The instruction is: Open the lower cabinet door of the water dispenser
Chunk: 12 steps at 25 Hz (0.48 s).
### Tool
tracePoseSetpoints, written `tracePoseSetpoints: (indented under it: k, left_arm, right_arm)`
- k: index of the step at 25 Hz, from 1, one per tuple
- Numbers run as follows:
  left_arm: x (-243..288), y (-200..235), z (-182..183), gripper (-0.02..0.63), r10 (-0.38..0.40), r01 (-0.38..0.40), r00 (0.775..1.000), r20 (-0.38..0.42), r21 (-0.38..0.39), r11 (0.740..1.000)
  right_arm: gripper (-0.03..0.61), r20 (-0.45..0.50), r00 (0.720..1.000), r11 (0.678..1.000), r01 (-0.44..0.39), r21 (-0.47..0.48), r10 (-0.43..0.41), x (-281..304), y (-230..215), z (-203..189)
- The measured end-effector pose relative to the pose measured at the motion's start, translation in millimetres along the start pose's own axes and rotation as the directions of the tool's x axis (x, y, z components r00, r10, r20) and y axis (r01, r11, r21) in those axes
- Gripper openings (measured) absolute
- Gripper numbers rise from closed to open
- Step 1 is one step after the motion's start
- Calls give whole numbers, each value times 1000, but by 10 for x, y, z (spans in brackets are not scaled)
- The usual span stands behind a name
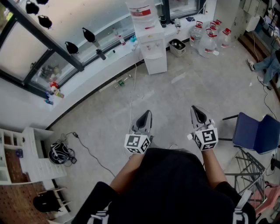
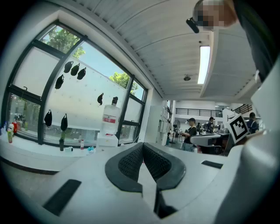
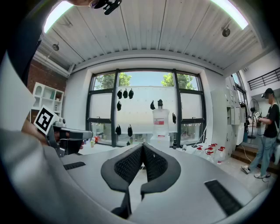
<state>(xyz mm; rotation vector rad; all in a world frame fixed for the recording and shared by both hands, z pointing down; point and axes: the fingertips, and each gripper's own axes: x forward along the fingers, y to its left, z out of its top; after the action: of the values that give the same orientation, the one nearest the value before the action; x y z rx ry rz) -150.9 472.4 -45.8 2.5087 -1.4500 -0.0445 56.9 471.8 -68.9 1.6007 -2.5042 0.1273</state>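
The white water dispenser point(image 1: 150, 43) stands far ahead against the low window ledge, a water bottle point(image 1: 141, 12) on top; its lower cabinet door point(image 1: 155, 63) is closed. It also shows small and distant as the dispenser point(image 2: 109, 131) in the left gripper view and the dispenser point(image 3: 160, 127) in the right gripper view. My left gripper point(image 1: 144, 117) and right gripper point(image 1: 197, 113) are held side by side close to my body, well short of it. Both are shut with nothing between the jaws.
Several water jugs point(image 1: 208, 37) and a small bin point(image 1: 177, 46) stand right of the dispenser. A blue chair point(image 1: 256, 133) is at my right, a white shelf unit point(image 1: 26, 155) at my left. A cable point(image 1: 131, 94) trails across the grey floor. A person point(image 3: 267, 135) stands at the far right.
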Motion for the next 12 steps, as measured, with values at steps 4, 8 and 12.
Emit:
tracePoseSetpoints:
  k: [4, 8, 12]
  left_arm:
    - [22, -26, -5, 5, 28, -28, 999, 18, 10, 1000]
    - [31, 44, 113, 5, 48, -50, 997, 53, 32, 998]
    - [6, 117, 235, 6, 44, -48, 996, 72, 57, 997]
  right_arm:
    - [-2, 20, 1000, 1000, 12, 6, -12, -29, -84, 13]
    - [-2, 31, 999, 998, 17, 68, -19, -56, -195, -1]
    - [0, 29, 999, 997, 21, 78, -23, -100, -239, -30]
